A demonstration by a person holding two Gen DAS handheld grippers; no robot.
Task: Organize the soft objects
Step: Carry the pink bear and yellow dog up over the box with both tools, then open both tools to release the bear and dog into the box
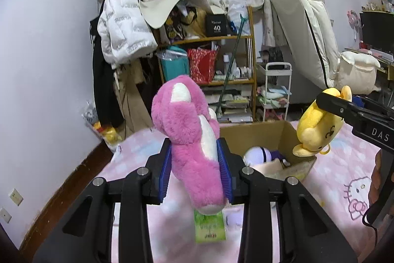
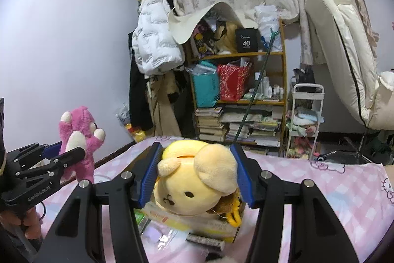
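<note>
Carry step, both toys lifted off the bed w/ pink blanket. Left tool clenched on pink plush, held upright, angled slightly down. Cardboard box sits just ahead, already holding a white/purple toy. Right tool grasps yellow plush by the head. Next, prob: move over box, release each.

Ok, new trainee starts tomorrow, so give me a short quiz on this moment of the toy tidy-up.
1. Which toy is the left gripper shut on?
A pink plush bear
B yellow plush dog
C neither
2. True or false: the cardboard box on the pink bedspread already holds soft toys.
3. Fill in: the right gripper grips the ___ plush.

Key: 1 A; 2 true; 3 yellow
</note>
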